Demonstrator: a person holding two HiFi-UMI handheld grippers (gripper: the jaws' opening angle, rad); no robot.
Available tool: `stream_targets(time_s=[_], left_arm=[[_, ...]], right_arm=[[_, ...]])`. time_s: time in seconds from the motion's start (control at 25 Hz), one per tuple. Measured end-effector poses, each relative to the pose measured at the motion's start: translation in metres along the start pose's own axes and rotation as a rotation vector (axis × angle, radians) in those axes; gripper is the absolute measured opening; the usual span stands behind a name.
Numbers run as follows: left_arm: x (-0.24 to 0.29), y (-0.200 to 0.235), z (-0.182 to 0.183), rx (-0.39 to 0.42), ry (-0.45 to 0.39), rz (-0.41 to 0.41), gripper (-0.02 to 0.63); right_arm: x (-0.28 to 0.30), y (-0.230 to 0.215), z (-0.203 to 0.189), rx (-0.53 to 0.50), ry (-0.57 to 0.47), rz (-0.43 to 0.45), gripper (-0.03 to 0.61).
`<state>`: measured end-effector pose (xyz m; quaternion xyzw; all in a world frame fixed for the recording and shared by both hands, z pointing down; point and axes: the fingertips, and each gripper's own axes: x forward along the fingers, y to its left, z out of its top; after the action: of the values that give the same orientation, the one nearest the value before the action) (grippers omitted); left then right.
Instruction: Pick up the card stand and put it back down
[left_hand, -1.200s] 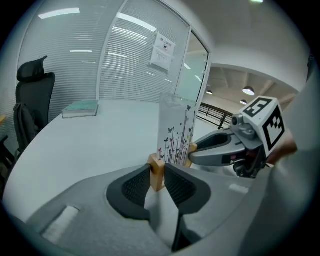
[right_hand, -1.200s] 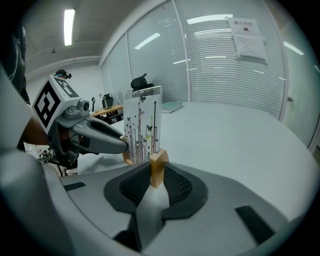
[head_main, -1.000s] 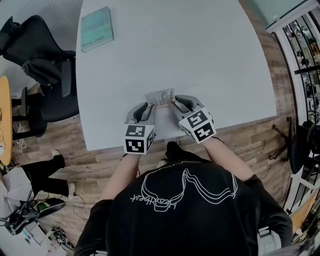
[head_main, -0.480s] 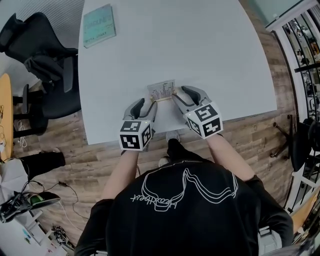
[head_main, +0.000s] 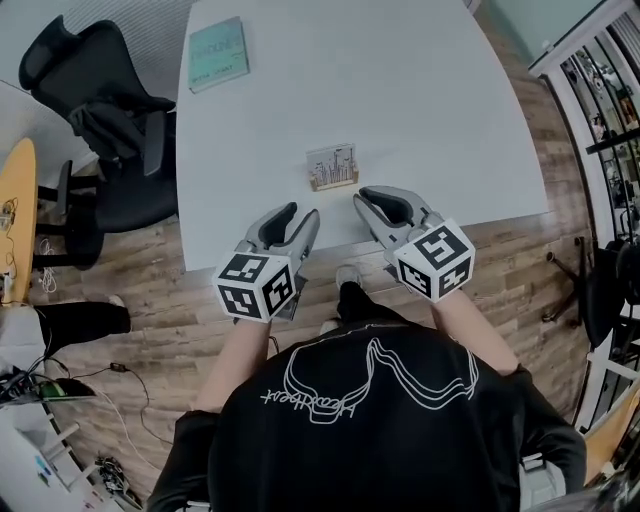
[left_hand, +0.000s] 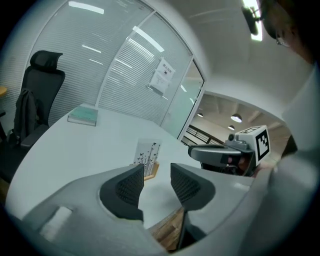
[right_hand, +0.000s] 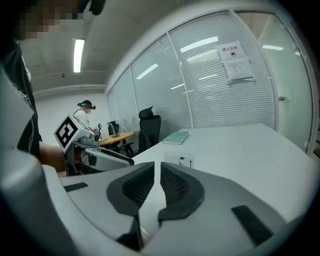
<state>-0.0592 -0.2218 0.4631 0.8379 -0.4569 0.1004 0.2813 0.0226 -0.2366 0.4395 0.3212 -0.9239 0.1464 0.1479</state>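
The card stand (head_main: 333, 167), a small wooden base that holds a printed white card upright, stands free on the white table (head_main: 430, 90). It also shows in the left gripper view (left_hand: 146, 159) and in the right gripper view (right_hand: 179, 160). Both grippers hover near the table's front edge, short of the stand. My left gripper (head_main: 303, 214) (left_hand: 156, 175) is open and empty. My right gripper (head_main: 365, 200) (right_hand: 157, 172) is closing, with a narrow gap between the pads and nothing in it.
A teal book (head_main: 218, 55) lies at the table's far left corner. A black office chair (head_main: 100, 130) stands left of the table, and shelving (head_main: 610, 120) lines the right. A person (right_hand: 86, 112) stands far off at another desk.
Both grippers have drawn back from the card stand's sides toward the table's front edge. The stand now stands alone on the table, farther from the jaws.
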Motion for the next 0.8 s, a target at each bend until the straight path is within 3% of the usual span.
stream_targets(time_s=[0.2, 0.48, 0.8], left_arm=[[-0.039, -0.038, 0.013, 0.021, -0.056, -0.07, 0.156], [-0.091, -0.095, 0.02, 0.069, -0.129, -0.196, 0.027], [-0.118, -0.125, 0.018, 0.137, -0.141, -0.268, 0.014]], right_arm=[[-0.034, 0.038, 0.013, 0.005, -0.057, 0.04, 0.011], [-0.075, 0.097, 0.029, 0.008, -0.145, 0.152, 0.009], [-0.1, 0.123, 0.029, 0.02, -0.184, 0.172, 0.008]])
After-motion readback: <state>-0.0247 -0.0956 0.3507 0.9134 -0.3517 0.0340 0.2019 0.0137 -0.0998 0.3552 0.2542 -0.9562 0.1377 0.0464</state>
